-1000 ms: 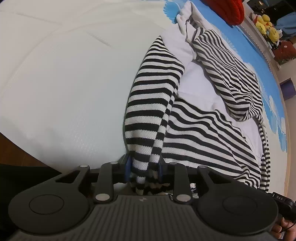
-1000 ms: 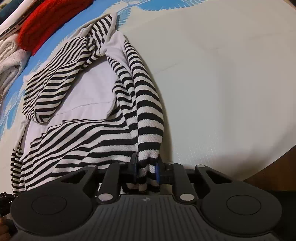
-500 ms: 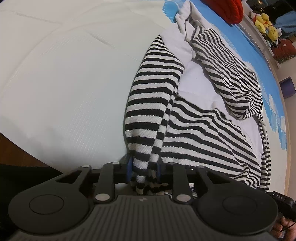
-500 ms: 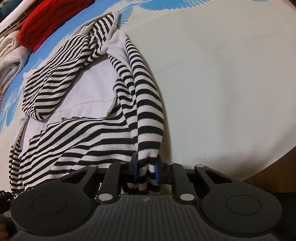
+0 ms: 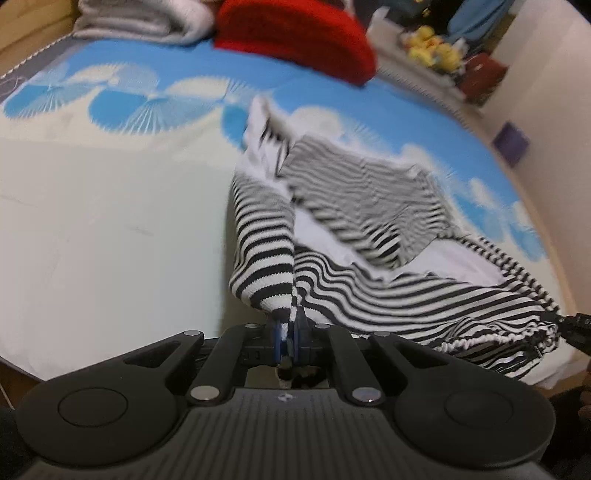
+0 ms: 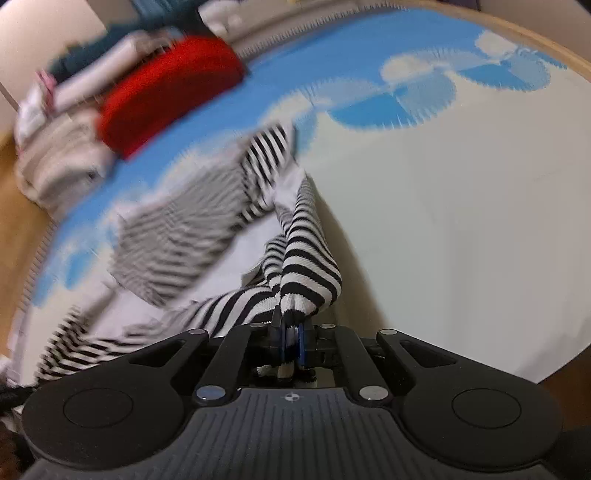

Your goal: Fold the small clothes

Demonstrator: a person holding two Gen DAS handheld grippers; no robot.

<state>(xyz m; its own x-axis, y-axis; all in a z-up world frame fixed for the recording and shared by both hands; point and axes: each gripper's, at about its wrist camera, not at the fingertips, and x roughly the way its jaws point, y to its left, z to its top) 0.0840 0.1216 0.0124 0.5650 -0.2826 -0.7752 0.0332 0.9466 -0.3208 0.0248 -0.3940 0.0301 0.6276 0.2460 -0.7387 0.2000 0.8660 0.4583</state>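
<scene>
Bare cream mattress open beside striped garment; red cushion, folded towels block far edge.

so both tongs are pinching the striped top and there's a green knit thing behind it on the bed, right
Not quite: the knit thing behind the striped top is red, not green, as the left wrist view shows. The rest holds: the left tongs and right tongs are each shut on the top's fabric, on the bed.

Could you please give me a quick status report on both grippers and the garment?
Left gripper, right gripper: both shut on black-and-white striped knit top. Near edge lifted off bed. Nothing blocking.
</scene>
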